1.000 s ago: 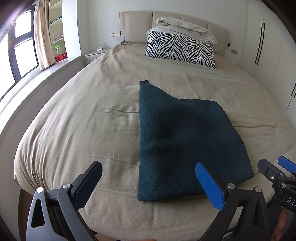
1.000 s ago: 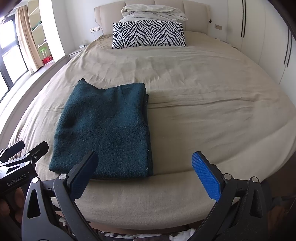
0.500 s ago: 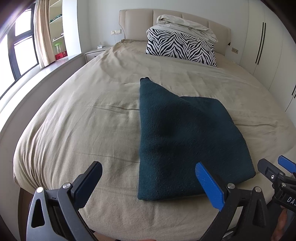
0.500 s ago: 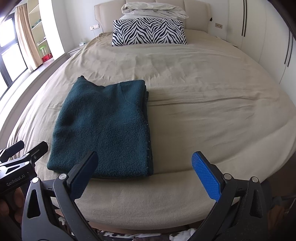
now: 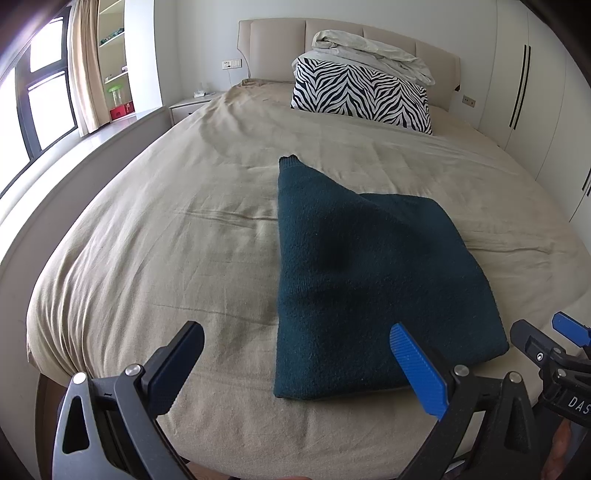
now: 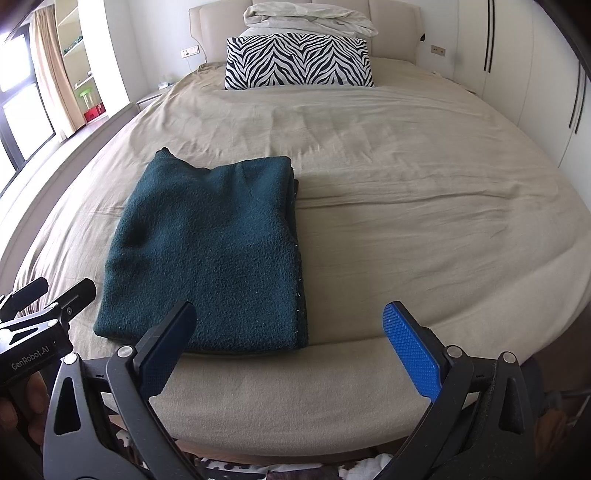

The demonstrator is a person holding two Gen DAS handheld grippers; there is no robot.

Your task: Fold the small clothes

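— Sweater (image 6: pixel 207 254) first: where does it lie?
— Dark teal, folded into a rough rectangle, flat on the bed (image 6: pixel 406 206), close to the foot edge and toward its left side. One far corner (image 5: pixel 290 160) sticks out as a point toward the headboard. Layered edges show along its right side in the right wrist view.

— Is anything holding it?
— No. It lies alone on the beige sheet (image 5: pixel 166 236), apart from both tools.

— The left gripper (image 5: pixel 299 360)?
— Its fingers stand wide apart with nothing between them, hanging over the foot edge. The blue pad (image 5: pixel 417 373) sits in front of the sweater's near edge; the black one (image 5: pixel 177 365) is over bare sheet to the left.

— And the right gripper (image 6: pixel 291 345)?
— Also spread wide and holding nothing, at the foot edge. Its black finger (image 6: pixel 166 354) overlaps the sweater's near edge in view; whether it touches, I cannot tell. The blue finger (image 6: pixel 410 347) is over bare sheet to the right.

— What lies beyond?
— A zebra pillow (image 6: pixel 299 61) near the head edge, with a crumpled pale duvet (image 6: pixel 310 14) on top, against the padded headboard (image 5: pixel 273 48). A nightstand (image 5: pixel 188 105) stands by the bed's left head corner, a window (image 5: pixel 40 99) and curtain (image 5: pixel 86 66) on the left, and white wardrobe doors (image 6: pixel 517 62) on the right.
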